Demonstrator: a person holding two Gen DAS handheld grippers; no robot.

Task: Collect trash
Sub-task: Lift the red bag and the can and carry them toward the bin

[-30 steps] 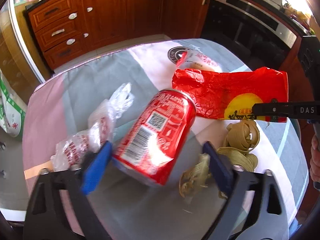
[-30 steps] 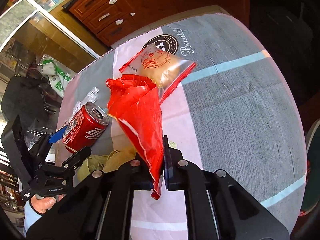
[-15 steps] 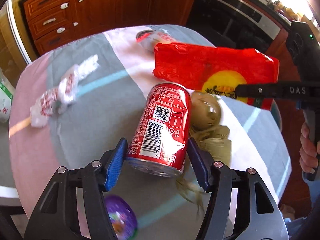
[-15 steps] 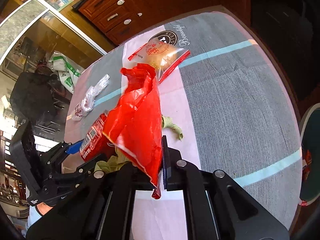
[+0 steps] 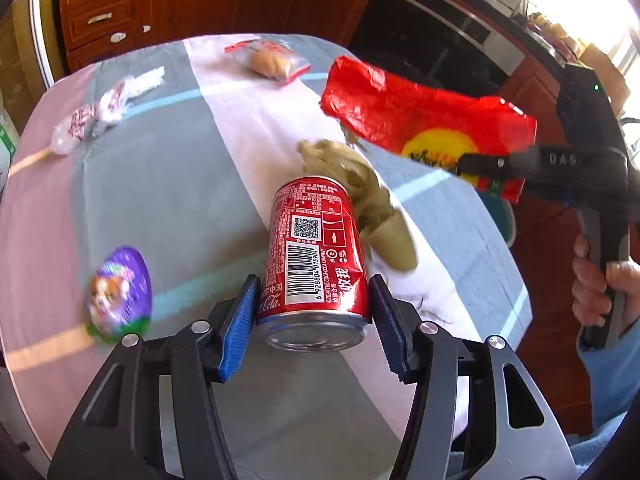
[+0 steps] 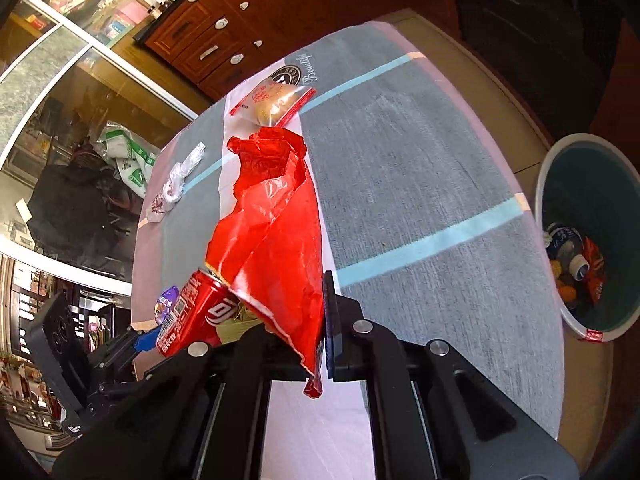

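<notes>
My left gripper (image 5: pixel 314 312) is shut on a red cola can (image 5: pixel 314 252) and holds it above the table; the can also shows in the right wrist view (image 6: pixel 192 312). My right gripper (image 6: pixel 316 320) is shut on a crumpled red plastic bag (image 6: pixel 276 232), lifted off the table; the bag also shows in the left wrist view (image 5: pixel 424 120). A heap of tan-green ribbon (image 5: pixel 360 196) lies on the table under the can. A bin (image 6: pixel 588 236) with several pieces of trash stands on the floor at the right.
On the striped tablecloth (image 5: pixel 168 184) lie a purple egg-shaped wrapper (image 5: pixel 120 292), a crumpled clear wrapper (image 5: pixel 104 116) and a bagged bun (image 5: pixel 268 60). Wooden cabinets (image 5: pixel 132 4) and an oven stand behind the table.
The left gripper closed on the can and lifted it back towards me. The right gripper raised the red bag and pulled back; the bin came into view.
</notes>
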